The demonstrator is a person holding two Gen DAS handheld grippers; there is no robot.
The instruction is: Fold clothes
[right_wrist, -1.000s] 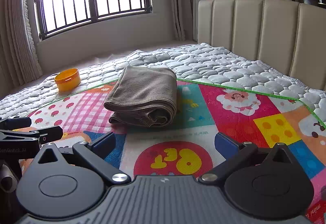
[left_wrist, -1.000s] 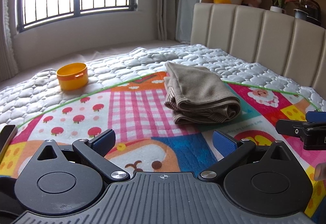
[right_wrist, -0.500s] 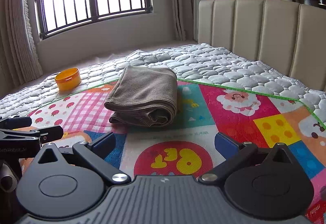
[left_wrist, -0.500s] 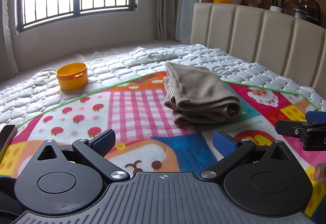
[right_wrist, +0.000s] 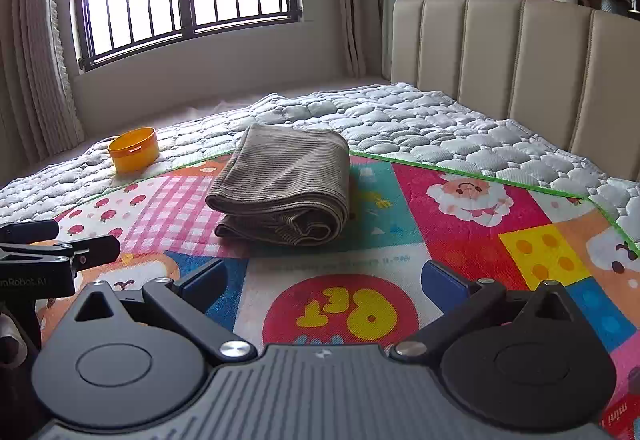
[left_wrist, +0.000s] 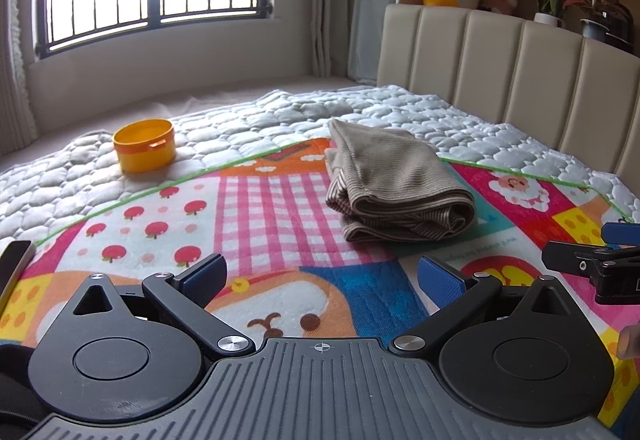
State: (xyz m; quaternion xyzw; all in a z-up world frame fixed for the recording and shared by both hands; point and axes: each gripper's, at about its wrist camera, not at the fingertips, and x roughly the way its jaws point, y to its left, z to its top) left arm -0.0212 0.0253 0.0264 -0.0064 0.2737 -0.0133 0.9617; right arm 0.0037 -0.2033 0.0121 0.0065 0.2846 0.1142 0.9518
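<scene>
Practically nothing is changing between the earlier frames and now — the brown garment point(left_wrist: 400, 188) is lying just where it lay, folded into a thick bundle on the colourful play mat point(left_wrist: 280, 208) in the middle of both views. Both tools are hanging back near the bottom of their frames, fingers spread wide and holding nothing: the left tool point(left_wrist: 320, 278) and the right tool point(right_wrist: 334, 282) are sitting well short of the cloth. That stillness is suggesting the fold is finished.

From the left view, the bundle's striped inner layers are showing along its near edge, and the right tool is peeking in at middle right. From the right view, the smooth top face point(right_wrist: 288, 164) is reading more plainly.
</scene>
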